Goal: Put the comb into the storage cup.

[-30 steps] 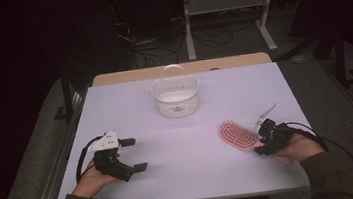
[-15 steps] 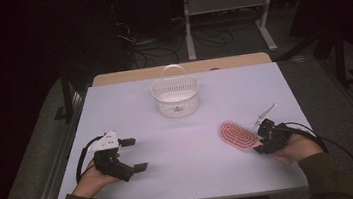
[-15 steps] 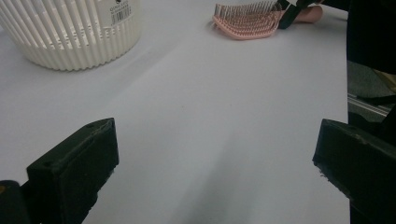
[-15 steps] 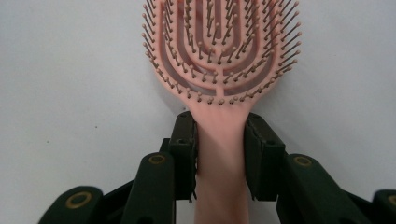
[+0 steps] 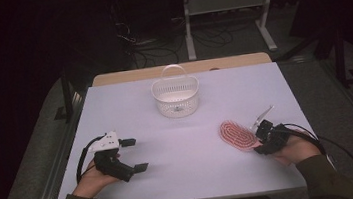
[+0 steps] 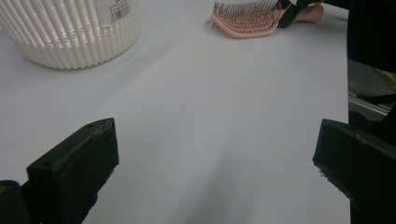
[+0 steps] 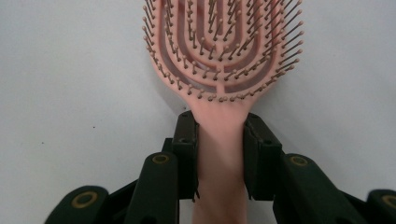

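Two grippers are at work, and only one has anything in it. The right gripper (image 7: pixel 219 140) has just been closing, and its jaws now press on both sides of the handle of the pink hairbrush (image 5: pixel 236 134), whose head lies bristles up on the white table (image 5: pixel 198 177), well apart from the white basket (image 5: pixel 176 97) at the far middle. The left gripper (image 5: pixel 133 155) rests near the table's left edge with its jaws wide apart and nothing between them. Judging by this, the grasp is about made; lifting the brush and probably carrying it to the basket are left, and the basket looks empty
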Demonstrator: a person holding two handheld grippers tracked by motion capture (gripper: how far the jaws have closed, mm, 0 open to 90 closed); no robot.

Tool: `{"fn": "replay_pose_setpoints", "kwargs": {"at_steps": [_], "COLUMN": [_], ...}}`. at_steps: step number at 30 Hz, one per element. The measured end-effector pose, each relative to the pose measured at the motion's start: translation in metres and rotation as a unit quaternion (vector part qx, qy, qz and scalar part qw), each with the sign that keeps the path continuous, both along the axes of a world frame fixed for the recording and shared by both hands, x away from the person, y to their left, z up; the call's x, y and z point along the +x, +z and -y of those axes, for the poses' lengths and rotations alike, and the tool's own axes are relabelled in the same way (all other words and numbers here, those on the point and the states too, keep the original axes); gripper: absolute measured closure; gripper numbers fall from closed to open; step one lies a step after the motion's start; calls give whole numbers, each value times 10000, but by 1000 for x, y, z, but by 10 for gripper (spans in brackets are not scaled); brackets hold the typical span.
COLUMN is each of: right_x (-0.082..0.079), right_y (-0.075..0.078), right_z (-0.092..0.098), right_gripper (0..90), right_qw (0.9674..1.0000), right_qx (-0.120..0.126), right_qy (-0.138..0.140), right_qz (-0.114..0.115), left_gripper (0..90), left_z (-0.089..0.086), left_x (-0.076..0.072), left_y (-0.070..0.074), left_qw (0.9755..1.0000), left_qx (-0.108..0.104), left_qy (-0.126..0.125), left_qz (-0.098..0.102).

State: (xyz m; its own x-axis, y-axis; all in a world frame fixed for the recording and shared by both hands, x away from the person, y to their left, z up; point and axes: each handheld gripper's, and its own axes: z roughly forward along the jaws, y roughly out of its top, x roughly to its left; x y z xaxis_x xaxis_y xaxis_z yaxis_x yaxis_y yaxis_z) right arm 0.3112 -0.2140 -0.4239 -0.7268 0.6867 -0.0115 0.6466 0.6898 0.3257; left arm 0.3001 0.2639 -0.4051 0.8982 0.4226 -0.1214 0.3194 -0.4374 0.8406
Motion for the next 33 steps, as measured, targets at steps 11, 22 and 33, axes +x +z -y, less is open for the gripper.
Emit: {"fn": "replay_pose_setpoints", "kwargs": {"at_steps": [11,22,33], "right_x": [-3,-4,-5], "right_y": [-1,3,7], "right_z": [6,10,11], "right_gripper": [684,684,683], "right_qw": [9996,9991,9979], "right_qx": [241,342,498], "right_qy": [-17,5,28], "right_qz": [127,239,403], "left_gripper": [0,0,0], "left_z": [-1,-2,-2], "left_x": [0,1,1], "left_y": [0,0,0], "left_qw": [10000,10000,10000], "left_qx": [-3,7,15], "left_qy": [-2,28,31], "left_qz": [9,13,15]}}
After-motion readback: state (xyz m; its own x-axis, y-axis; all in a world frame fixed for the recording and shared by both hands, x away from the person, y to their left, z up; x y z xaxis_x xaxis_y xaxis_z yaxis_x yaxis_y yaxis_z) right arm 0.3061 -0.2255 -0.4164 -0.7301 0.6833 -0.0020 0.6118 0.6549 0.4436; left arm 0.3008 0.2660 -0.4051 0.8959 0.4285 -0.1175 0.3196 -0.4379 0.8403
